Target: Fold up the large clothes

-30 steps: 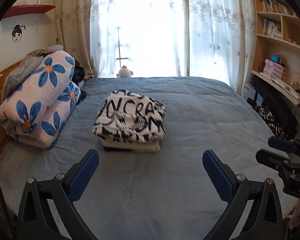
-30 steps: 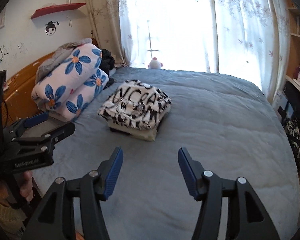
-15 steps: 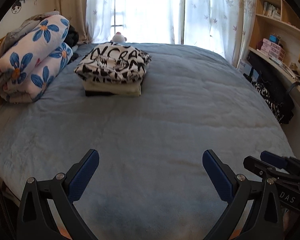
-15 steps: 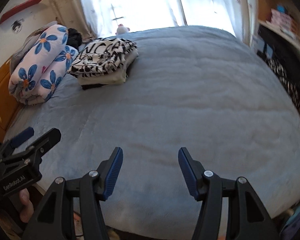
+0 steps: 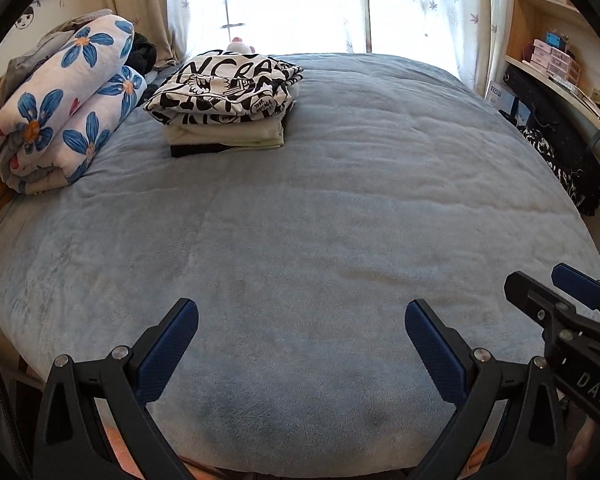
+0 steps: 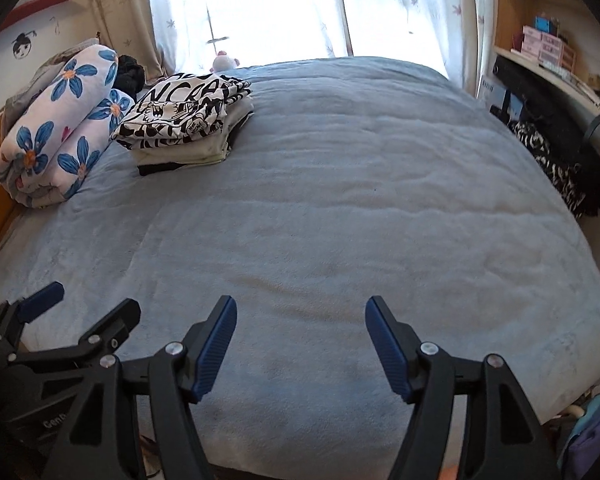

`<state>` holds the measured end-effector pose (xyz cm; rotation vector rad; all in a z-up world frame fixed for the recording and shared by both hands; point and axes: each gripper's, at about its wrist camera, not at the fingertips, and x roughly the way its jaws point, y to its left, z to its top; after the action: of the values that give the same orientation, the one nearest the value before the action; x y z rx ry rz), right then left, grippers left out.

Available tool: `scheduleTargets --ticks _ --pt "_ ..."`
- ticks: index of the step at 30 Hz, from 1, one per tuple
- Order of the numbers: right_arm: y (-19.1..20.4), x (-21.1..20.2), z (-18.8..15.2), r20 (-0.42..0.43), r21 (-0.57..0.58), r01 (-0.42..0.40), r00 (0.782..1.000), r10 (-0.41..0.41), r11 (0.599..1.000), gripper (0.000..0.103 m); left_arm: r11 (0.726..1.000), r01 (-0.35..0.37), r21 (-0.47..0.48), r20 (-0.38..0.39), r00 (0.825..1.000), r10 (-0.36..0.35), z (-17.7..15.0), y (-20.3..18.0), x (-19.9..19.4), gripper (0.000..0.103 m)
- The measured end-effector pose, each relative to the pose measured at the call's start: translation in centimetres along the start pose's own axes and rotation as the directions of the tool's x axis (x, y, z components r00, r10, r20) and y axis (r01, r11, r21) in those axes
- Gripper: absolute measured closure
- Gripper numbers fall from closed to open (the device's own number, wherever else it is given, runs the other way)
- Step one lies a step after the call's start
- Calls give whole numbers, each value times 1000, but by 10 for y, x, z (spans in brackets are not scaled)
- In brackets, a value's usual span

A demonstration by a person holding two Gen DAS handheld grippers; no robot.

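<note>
A stack of folded clothes [image 5: 224, 104], topped by a black-and-white lettered garment, sits on the far left of the blue bed [image 5: 320, 240]; it also shows in the right wrist view [image 6: 188, 120]. My left gripper [image 5: 302, 316] is open and empty over the bed's near edge. My right gripper [image 6: 301, 314] is open and empty, also over the near edge. Each gripper shows at the side of the other's view: the right one [image 5: 556, 300], the left one [image 6: 80, 316].
A rolled floral quilt [image 5: 60, 108] lies at the bed's left side by the wooden headboard. A small plush toy [image 6: 222, 61] sits by the curtained window. Shelves and a dark bag [image 5: 556, 140] stand along the right.
Both grippers drew back from the folded stack toward the bed's near edge, then tilted up slightly. Both stayed open and empty.
</note>
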<state>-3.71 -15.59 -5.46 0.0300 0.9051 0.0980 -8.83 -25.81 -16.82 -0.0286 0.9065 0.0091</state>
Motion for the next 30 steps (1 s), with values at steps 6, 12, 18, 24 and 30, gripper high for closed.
scheduleTargets --ticks 6,12,18,24,30 --pt "-1 4 -2 -10 -2 -1 1000 1 1000 35 1000 0 -8 8 1000 0 1 3 -2 1" --pt "-1 6 -4 -19 3 -11 1000 11 1000 35 1000 10 -19 1 1000 -10 0 6 -2 1" --pt "-1 6 -4 -17 2 -11 1000 11 1000 35 1000 11 -22 0 1000 -11 0 9 -2 1" --pt "-1 5 -4 -18 5 -13 1000 13 1000 35 999 18 -28 -8 1000 -18 0 11 -2 1" --pt "-1 5 -4 -19 1 -10 1000 10 1000 35 999 20 -29 -9 1000 -20 -1 11 -2 1"
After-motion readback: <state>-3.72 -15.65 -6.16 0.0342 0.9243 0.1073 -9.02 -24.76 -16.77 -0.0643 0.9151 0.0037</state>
